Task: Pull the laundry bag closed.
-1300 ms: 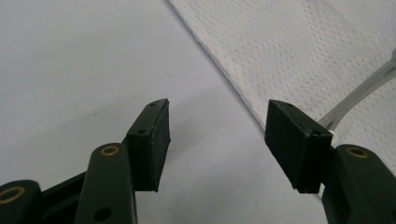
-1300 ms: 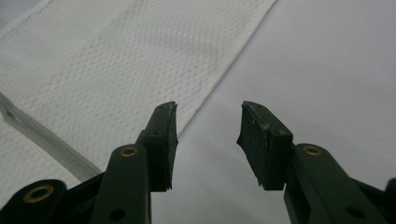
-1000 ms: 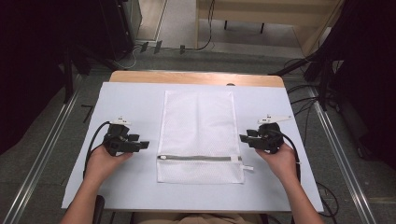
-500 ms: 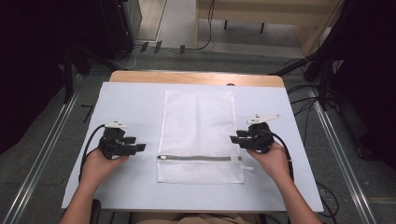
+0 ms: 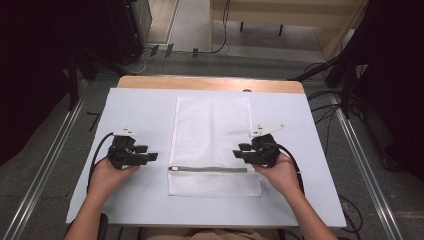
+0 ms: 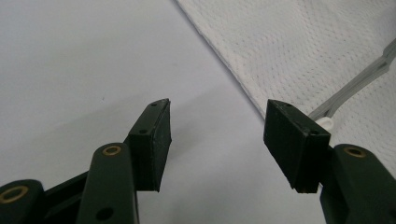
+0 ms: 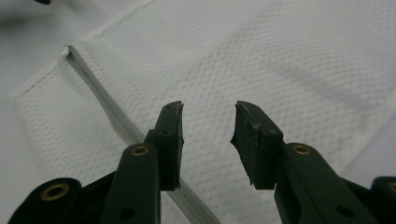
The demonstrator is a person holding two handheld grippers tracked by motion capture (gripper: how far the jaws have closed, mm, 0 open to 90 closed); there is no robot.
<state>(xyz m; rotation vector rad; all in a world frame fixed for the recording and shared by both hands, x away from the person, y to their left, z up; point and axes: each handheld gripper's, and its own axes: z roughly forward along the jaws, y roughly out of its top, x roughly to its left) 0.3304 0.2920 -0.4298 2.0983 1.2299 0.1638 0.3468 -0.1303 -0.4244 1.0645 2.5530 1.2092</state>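
Two tools are seen over the bench (image 5: 130, 107), one at each side of a white mesh bag (image 5: 210, 125) that is laid flat in the middle of the pale sheet. The left tool (image 5: 152, 156) is held just beside the bag's left edge, its jaws spread wide, with nothing between them. The right tool (image 5: 239, 152) is held over the bag's right part, near the grey zipper (image 5: 210, 169); its jaws have just been closing but are parted, and no cloth is pinched.
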